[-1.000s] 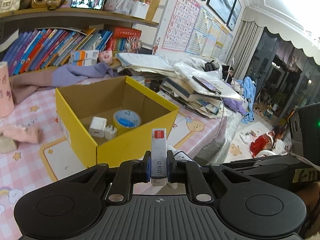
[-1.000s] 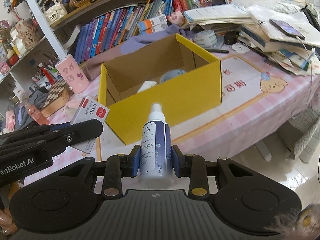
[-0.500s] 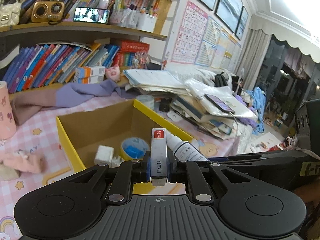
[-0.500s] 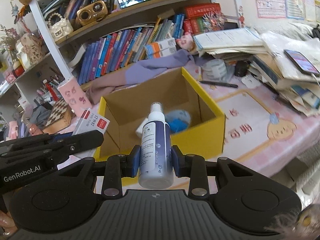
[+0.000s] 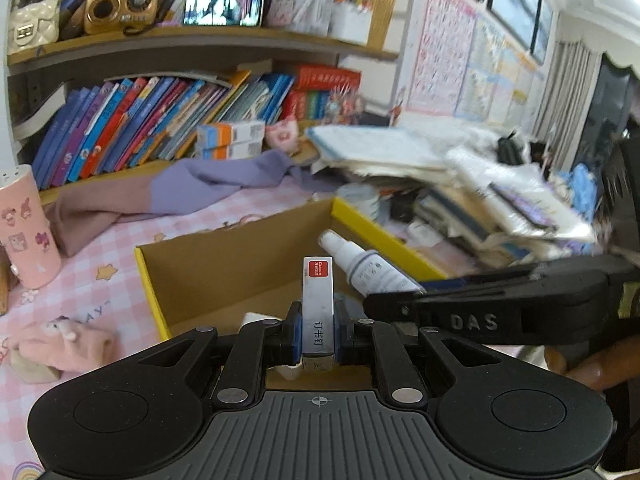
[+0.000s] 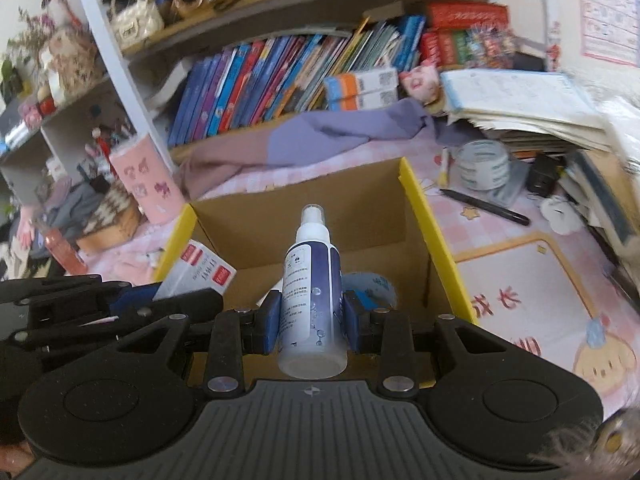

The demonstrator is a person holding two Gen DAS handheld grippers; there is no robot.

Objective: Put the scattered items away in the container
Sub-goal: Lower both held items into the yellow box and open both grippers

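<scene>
My left gripper (image 5: 317, 336) is shut on a slim white staple box (image 5: 317, 304) with a red label, held over the near part of the open yellow cardboard box (image 5: 148, 280). My right gripper (image 6: 311, 320) is shut on a white and blue spray bottle (image 6: 312, 280), nozzle pointing away, above the same yellow box (image 6: 436, 240). In the left wrist view the spray bottle (image 5: 368, 268) and the right gripper's arm come in from the right. In the right wrist view the staple box (image 6: 200, 276) shows at the left. A blue tape roll (image 6: 374, 286) lies inside the box.
A pink cup (image 5: 26, 224) and a pink plush (image 5: 60, 340) are left of the box on the pink checked tablecloth. A purple cloth (image 5: 200, 188) lies behind it. A tape roll (image 6: 482, 164), a black pen (image 6: 484, 206) and stacked papers (image 6: 520, 108) are to the right.
Both grippers have travelled forward from in front of the table to above the yellow box, each keeping its item. The box now fills the lower middle of both views.
</scene>
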